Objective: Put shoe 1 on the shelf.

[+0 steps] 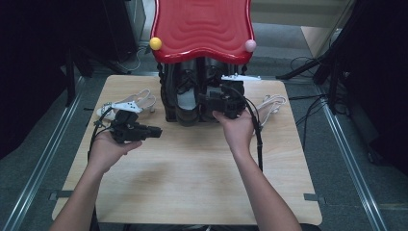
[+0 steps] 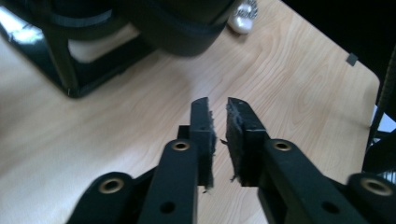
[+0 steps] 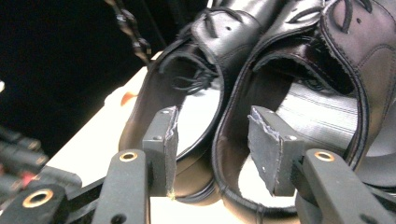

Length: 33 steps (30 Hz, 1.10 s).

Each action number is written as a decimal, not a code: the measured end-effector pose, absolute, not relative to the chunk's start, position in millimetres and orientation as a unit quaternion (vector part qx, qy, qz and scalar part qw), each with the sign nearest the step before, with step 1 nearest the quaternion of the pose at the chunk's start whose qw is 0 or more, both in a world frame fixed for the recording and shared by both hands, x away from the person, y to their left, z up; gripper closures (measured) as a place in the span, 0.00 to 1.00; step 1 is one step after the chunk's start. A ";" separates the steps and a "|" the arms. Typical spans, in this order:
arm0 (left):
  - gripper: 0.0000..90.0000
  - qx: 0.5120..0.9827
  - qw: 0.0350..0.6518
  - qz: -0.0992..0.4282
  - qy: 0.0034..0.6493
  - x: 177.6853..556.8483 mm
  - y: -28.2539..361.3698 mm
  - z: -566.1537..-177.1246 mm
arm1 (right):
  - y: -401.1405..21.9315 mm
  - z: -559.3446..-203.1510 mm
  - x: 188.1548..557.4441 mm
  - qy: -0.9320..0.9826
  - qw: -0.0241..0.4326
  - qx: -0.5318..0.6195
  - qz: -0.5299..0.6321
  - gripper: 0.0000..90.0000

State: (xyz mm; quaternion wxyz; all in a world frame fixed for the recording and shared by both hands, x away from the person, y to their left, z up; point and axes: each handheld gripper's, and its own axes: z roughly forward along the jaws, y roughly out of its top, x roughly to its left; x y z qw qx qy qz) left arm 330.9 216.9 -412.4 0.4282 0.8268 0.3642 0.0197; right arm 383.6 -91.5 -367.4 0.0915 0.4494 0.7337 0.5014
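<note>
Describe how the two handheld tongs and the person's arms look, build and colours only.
Both tongs are black. The left tongs have flat bars with brass-ringed pivot holes and frayed grey pads on the inner faces; the right tongs are built the same. A black cable trails from the right one along the forearm. Both forearms are bare, with no sleeves or gloves visible.

The left gripper (image 1: 155,132) points right, level above the table, its jaws nearly shut with nothing between them. The right gripper (image 1: 204,99) points left, jaws half open, pads pressing nothing.
</note>
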 end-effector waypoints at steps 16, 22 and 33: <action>1.00 0.834 0.449 0.049 0.317 379.5 181.9 -318.5 | -124.7 -367.0 351.6 0.767 0.049 0.381 0.514 0.71; 1.00 0.837 0.447 0.053 0.310 397.5 169.5 -287.4 | -125.2 -374.1 346.1 0.776 0.032 0.371 0.509 0.83; 1.00 0.838 0.447 0.074 0.305 430.2 141.3 -236.1 | -113.9 -406.3 351.0 0.792 -0.014 0.366 0.488 1.00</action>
